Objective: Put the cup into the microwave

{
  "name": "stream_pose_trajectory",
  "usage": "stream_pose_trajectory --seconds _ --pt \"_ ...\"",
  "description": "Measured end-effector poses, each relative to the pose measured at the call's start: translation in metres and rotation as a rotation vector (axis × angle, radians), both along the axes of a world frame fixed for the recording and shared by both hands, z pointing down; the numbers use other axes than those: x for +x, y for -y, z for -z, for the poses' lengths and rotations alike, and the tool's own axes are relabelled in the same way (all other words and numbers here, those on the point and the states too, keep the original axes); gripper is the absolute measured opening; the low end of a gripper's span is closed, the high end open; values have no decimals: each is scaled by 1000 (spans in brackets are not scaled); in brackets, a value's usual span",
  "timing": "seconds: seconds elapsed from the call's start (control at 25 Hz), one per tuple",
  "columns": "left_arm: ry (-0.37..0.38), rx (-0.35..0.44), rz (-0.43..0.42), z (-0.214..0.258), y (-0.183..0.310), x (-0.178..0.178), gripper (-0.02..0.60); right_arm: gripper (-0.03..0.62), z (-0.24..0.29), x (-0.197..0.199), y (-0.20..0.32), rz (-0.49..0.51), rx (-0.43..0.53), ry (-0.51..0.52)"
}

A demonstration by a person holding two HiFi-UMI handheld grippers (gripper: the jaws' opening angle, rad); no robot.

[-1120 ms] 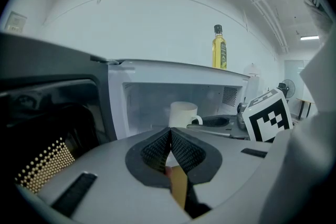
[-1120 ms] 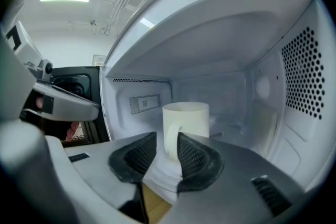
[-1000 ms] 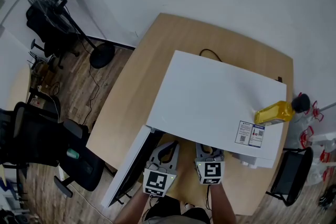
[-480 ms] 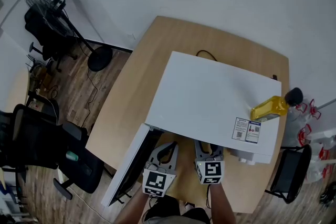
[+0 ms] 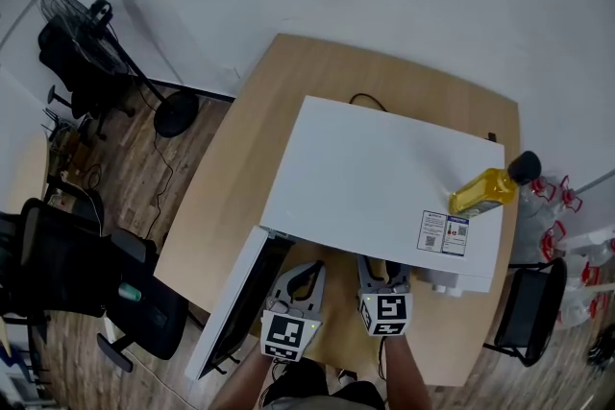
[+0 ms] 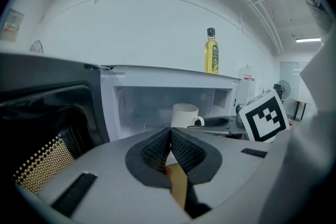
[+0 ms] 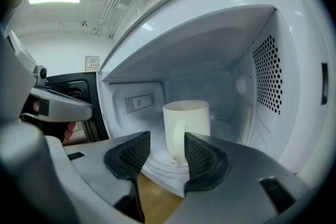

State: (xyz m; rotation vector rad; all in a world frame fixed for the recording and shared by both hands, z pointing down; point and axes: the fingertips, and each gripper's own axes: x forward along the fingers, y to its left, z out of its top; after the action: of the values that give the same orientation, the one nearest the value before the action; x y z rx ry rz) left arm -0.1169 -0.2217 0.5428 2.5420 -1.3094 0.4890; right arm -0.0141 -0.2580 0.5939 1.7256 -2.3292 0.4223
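Cup [image 7: 186,128] upright inside the open microwave [image 7: 262,76], handle toward the opening. Right gripper [image 7: 167,137] just in front, jaws opening, pads clear of the cup. Left gripper [image 6: 170,134] clenched on nothing. Looks delivered; leaves only backing out and shutting the door [image 6: 47,128].

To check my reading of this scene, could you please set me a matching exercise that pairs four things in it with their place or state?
Things:
1. white ceramic cup
2. yellow oil bottle with a dark cap
3. dark-windowed microwave door
4. left gripper

Places or states:
A. swung open
B. standing on top of the white microwave
C. jaws closed together, holding nothing
D. standing upright inside the microwave's cavity

Pairs: 1-D, 2-B, 3-A, 4-C
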Motion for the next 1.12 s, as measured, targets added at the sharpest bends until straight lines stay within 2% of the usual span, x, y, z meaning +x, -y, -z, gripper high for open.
stream_pose_trajectory --seconds 0.28,0.48,1.12 --pt "1 0 -14 0 -1 4 23 206 2 8 -3 -28 -10 52" --pt "0 1 -19 1 -2 6 23 209 0 11 -7 -27 -15 19" --pt "1 29 -21 17 -19 17 23 218 18 22 -26 -32 6 24"
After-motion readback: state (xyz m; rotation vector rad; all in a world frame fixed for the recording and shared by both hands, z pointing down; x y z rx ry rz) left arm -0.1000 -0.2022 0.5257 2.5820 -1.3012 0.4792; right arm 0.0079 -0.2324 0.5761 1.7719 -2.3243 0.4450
